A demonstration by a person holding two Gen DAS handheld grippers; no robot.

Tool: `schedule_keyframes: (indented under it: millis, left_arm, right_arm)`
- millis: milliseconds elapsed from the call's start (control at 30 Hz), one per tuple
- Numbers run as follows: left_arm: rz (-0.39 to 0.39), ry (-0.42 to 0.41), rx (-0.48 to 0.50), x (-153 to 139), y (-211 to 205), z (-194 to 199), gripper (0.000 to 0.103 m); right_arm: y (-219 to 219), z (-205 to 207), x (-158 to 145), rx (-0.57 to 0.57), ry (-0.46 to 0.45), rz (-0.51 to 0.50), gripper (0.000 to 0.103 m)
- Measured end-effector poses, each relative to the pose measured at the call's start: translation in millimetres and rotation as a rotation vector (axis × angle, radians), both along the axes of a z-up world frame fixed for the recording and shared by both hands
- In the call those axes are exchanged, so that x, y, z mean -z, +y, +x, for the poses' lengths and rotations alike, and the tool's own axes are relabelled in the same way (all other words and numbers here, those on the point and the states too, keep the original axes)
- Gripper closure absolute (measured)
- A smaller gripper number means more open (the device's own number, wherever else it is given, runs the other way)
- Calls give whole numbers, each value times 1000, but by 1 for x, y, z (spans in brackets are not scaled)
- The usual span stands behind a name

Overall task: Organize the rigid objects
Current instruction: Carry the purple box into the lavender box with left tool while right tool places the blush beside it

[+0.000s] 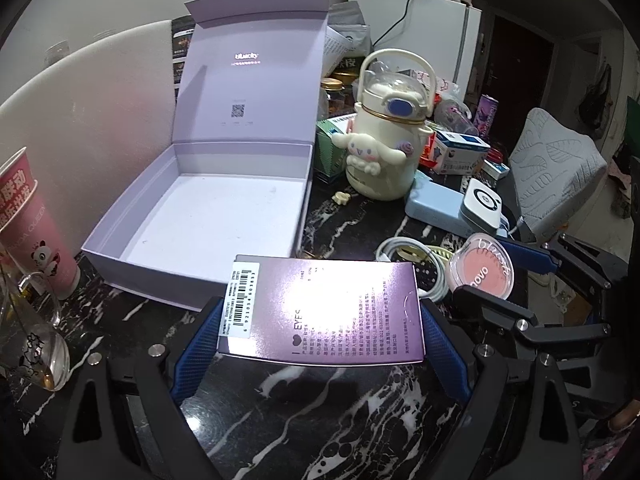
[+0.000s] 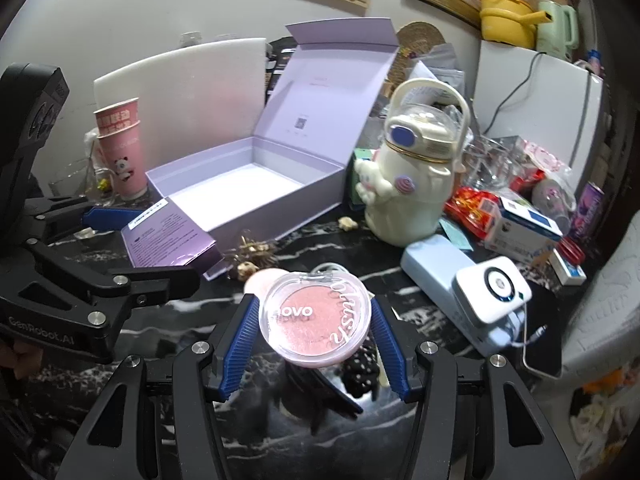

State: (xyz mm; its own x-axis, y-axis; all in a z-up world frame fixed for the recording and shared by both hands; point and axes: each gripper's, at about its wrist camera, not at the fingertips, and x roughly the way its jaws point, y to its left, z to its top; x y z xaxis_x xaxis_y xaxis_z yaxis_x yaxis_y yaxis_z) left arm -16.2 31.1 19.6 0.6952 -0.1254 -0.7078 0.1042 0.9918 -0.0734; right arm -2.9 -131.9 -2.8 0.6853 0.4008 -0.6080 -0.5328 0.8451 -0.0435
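A flat purple carton [image 1: 324, 312] with a barcode label is clamped between the blue pads of my left gripper [image 1: 320, 320], lifted above the black marble table [image 1: 320, 420]. The same purple carton [image 2: 168, 240] shows at the left of the right wrist view. My right gripper [image 2: 316, 320] is shut on a round pink blush compact [image 2: 314, 318] with a clear lid, also off the table. That blush compact [image 1: 480, 272] appears at the right of the left wrist view. An open lilac gift box [image 1: 208, 216], lid upright and inside bare, stands behind both; the lilac gift box [image 2: 248, 184] is left of centre.
A cream cartoon-dog bottle [image 1: 384, 144] stands right of the box. A blue power bank [image 2: 436, 272], a white small device [image 2: 492, 292], cables and small cartons crowd the right side. Pink paper cups [image 2: 120, 152] and a glass mug [image 1: 28, 332] stand at the left.
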Motion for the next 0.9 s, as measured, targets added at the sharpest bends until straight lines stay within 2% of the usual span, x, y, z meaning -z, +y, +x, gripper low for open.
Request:
schedule_keyframes:
  millis: [200, 900]
  left_arm:
    - [30, -21, -19, -10, 5, 11, 9]
    - [48, -58, -85, -34, 36, 63, 9]
  right_arm:
    - [9, 10, -6, -34, -10, -9, 47]
    - [39, 68, -42, -99, -46, -8, 47]
